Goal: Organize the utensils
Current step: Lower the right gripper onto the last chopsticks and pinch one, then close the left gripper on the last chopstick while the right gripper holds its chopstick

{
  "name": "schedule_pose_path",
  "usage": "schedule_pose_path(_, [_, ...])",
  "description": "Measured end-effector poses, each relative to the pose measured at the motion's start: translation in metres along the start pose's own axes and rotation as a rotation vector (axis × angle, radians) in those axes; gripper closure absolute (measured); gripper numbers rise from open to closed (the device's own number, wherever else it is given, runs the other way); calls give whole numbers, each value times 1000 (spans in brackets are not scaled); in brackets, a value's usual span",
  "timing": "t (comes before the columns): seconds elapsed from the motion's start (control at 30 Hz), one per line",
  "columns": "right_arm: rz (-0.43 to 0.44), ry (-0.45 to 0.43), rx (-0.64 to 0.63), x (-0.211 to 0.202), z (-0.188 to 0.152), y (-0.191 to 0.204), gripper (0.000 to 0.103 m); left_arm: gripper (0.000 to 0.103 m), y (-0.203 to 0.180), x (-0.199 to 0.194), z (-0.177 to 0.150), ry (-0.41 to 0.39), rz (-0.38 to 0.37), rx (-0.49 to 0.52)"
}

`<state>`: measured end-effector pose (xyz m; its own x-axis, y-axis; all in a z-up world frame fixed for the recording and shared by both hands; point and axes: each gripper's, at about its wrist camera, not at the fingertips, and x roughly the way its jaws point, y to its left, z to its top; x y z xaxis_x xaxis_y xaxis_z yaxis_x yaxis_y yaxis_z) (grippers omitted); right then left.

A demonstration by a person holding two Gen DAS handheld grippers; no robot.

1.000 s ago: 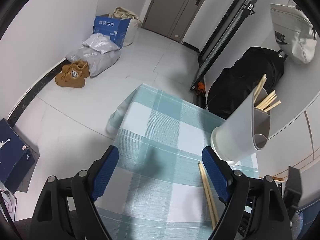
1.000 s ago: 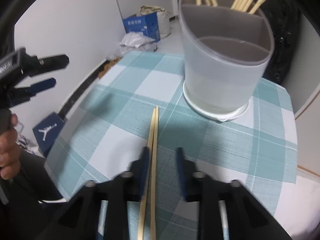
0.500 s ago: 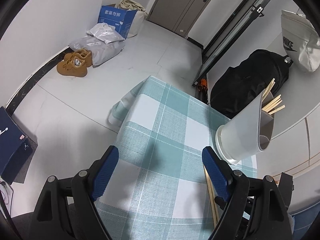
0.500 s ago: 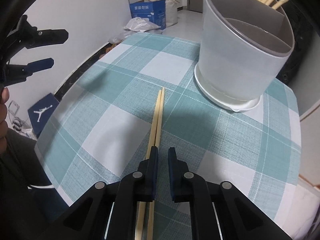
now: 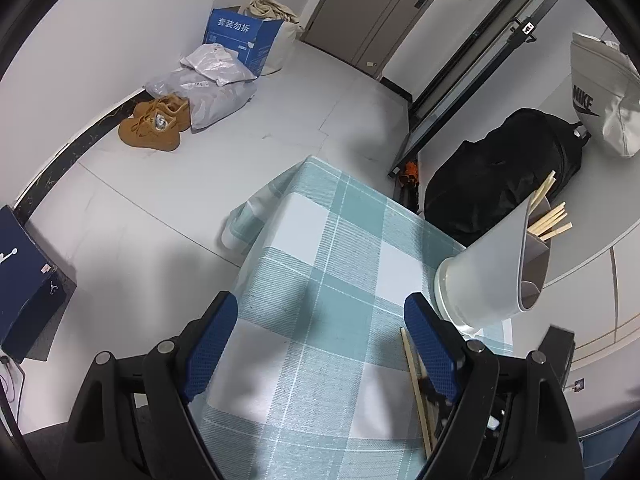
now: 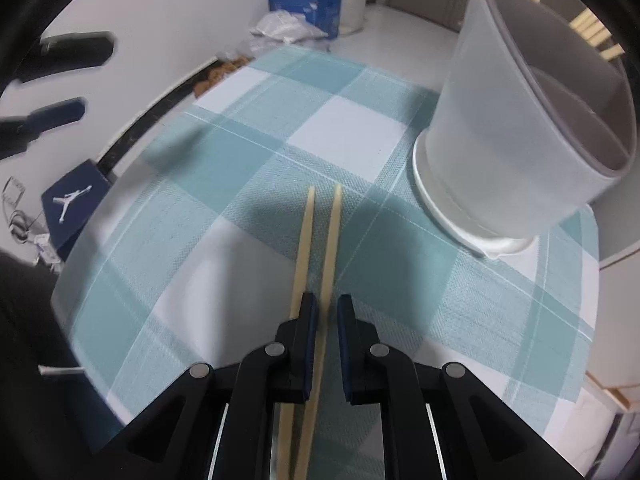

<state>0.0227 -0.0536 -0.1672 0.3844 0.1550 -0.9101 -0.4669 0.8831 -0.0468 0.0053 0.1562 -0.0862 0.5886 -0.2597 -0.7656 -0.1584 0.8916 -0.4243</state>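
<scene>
Two wooden chopsticks lie on the checked cloth, now a little apart. The right chopstick (image 6: 333,240) runs between the pads of my right gripper (image 6: 328,304), whose jaws are nearly closed around it. The left chopstick (image 6: 304,240) passes outside the left finger. A grey divided utensil holder (image 6: 512,140) stands just ahead on the right, with several chopsticks (image 6: 592,28) in its far compartment. My left gripper (image 5: 320,300) hovers wide open over the cloth with nothing between its fingers. From there the holder (image 5: 480,280) and the loose chopsticks (image 5: 412,364) lie beside its right finger.
The small table under the teal checked cloth (image 5: 340,240) drops off to bare floor on the left. On the floor are a blue shoebox (image 5: 24,280), brown shoes (image 5: 156,124), grey bags, a blue carton (image 5: 240,36) and a black backpack (image 5: 500,176). A dark sleeve (image 6: 24,320) is at the left.
My right gripper has slid forward and lower along the chopsticks, nearer the holder. The pair, side by side before, has spread, with one stick now between the jaws. The left gripper barely moved.
</scene>
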Motion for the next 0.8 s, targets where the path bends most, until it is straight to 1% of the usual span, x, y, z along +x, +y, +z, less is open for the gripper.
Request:
schedule_pose_path(0.23, [0, -6, 9, 16, 32, 3, 91, 21, 15, 2, 4, 11, 27, -44])
schedule_pose_path(0.33, [6, -20, 26, 23, 45, 2, 92, 21, 25, 3, 13, 4, 68, -53])
schedule_pose_path(0.4, [14, -28, 31, 26, 52, 2, 94, 21, 36, 4, 17, 1, 88, -88])
schedule_pose_path(0.47, [27, -32, 30, 28, 56, 4, 99, 21, 44, 5, 18, 6, 92, -123])
schedule_pose_path(0.57, [48, -39, 21, 24, 57, 4, 100, 21, 47, 11, 15, 32, 68, -150])
schedule_pose_path(0.67, [70, -100, 41, 7, 55, 3, 100, 21, 35, 16, 11, 59, 61, -105])
schedule_pose_path(0.73, [86, -178, 64, -19, 49, -2, 100, 21, 24, 20, 8, 94, 61, -54])
schedule_pose_path(0.8, [102, -246, 90, -43, 41, -10, 100, 21, 11, 28, 1, 139, 40, -11])
